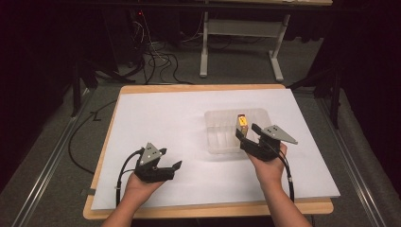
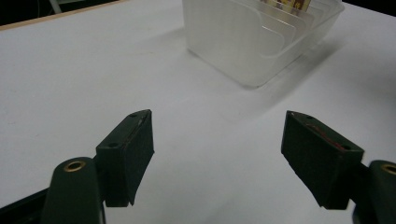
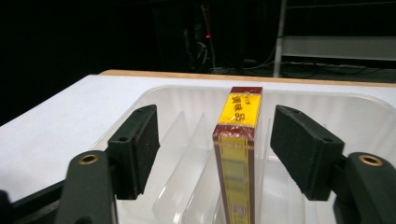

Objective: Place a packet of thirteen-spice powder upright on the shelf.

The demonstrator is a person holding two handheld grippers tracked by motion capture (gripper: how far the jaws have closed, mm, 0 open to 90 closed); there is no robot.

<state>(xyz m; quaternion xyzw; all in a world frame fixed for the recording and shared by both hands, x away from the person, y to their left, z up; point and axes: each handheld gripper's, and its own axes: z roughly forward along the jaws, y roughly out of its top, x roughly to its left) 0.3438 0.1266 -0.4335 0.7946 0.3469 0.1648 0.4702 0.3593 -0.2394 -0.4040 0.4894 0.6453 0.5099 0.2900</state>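
One yellow box (image 3: 236, 158) standing upright inside clear tray (image 1: 218, 137) on white counter (image 1: 165, 118). Right gripper (image 3: 212, 149) hovering at tray, jaws spread wide, box sitting between them, not touching. Left gripper (image 2: 217, 156) resting near counter's front, jaws wide apart, holding nothing.

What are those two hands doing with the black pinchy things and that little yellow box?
A person holds a gripper in each hand at a white table. The right gripper is at a clear plastic bin, fingers open on either side of a yellow box that stands on edge between the bin's dividers. The fingers are not touching the box. The left gripper hovers open and empty over the table, off to the side of the bin.
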